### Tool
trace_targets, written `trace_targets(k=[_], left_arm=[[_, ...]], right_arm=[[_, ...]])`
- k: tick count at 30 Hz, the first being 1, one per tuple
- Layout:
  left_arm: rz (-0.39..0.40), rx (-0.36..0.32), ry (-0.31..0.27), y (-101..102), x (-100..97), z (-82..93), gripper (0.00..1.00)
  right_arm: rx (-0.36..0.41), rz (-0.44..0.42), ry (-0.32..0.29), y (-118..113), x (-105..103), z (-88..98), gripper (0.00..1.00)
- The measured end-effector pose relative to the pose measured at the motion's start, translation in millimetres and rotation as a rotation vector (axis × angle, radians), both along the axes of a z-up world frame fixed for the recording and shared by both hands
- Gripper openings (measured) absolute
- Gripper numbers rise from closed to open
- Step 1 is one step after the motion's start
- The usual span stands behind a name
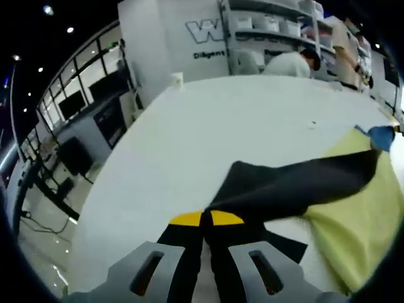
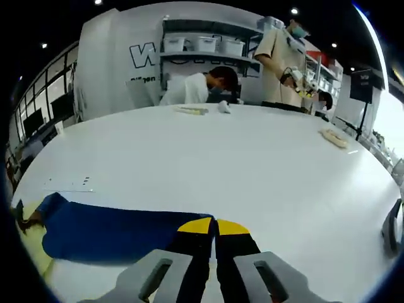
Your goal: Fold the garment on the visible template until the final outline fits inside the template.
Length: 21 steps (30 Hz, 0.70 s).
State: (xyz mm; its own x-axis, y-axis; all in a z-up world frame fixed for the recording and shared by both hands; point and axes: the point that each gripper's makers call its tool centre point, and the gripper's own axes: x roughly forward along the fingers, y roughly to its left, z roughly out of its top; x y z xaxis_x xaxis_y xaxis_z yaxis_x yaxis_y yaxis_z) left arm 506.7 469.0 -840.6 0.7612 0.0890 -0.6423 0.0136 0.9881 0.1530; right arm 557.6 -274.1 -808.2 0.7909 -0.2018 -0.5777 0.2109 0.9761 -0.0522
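left gripper view: left claw (image 1: 206, 222) grips garment (image 1: 297, 183) edge

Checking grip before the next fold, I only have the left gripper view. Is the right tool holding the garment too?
Observer: Yes. The right tool is shut on the garment at its near edge.
Operator: How does the cloth lie on that side?
Observer: It runs out as a long blue strip, low over the table, away from the tool.
Operator: Is the template visible there?
Observer: A yellow sliver of the template shows by the strip's far end.
Operator: Anything ahead of that tool?
Observer: A pale flat item lies near the far table edge, well apart from the garment.
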Motion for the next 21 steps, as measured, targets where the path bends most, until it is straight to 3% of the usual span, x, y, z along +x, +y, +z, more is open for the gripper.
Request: trace_targets(k=[5,7,12,16,17,18,21], left_arm=[[-0.036,0.006,0.016,-6.8,-3.5,-5.2,0.00],[-0.088,-0.008,-0.056,-16.1,0.3,5.9,0.01],[-0.114,-0.033,-0.071,-22.4,-6.0,17.8,0.13],[-0.156,-0.049,-0.107,-31.7,-9.3,27.9,0.21],[-0.153,-0.097,-0.183,-37.2,-8.3,41.7,0.22],[-0.151,-0.121,-0.196,-38.7,-8.4,42.2,0.22],[-0.162,-0.131,-0.174,-44.3,-17.8,46.4,0.27]], right_arm=[[-0.009,0.034,0.012,0.4,-6.4,-0.9,0.00],[0.113,0.097,-0.048,19.2,0.2,1.2,0.00],[0.081,0.138,-0.015,24.8,-4.6,-0.1,0.00],[0.073,0.160,-0.026,25.3,-1.7,4.0,0.19],[0.115,0.192,-0.103,34.1,4.7,16.7,0.22],[0.142,0.198,-0.136,38.1,6.5,22.7,0.23],[0.129,0.238,-0.108,44.9,1.5,25.7,0.27]])
